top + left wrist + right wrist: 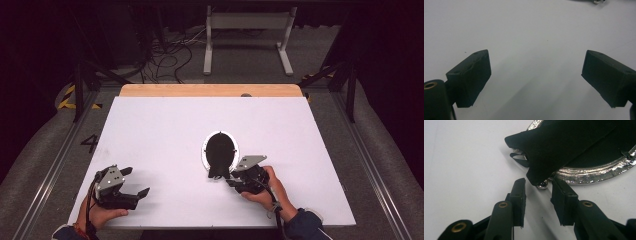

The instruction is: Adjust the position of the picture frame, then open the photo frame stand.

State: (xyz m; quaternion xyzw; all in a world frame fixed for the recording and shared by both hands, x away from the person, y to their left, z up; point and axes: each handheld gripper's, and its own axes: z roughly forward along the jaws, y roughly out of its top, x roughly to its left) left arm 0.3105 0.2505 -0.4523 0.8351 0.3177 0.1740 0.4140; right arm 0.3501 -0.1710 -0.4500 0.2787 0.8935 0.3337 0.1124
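Observation:
An oval frame [220, 150] with a shiny silver rim [594, 173] lies face down on the white table [165, 130], a little right of centre. Its black back carries a black prop flap [559, 147] that points toward me. My right gripper [224, 177] sits at the frame's near end. In the right gripper view this gripper [538, 181] is open by a narrow gap, and a small silver knob [542, 185] under the flap's tip lies just ahead of the fingertips. My left gripper [136, 181] rests near the front left corner, wide open [536, 53] over bare table.
A strip of wood [210, 90] runs along the table's far edge. Beyond it on the floor stand a white metal frame [248, 35] and loose cables [165, 55]. Metal rails [55, 165] flank the table on both sides.

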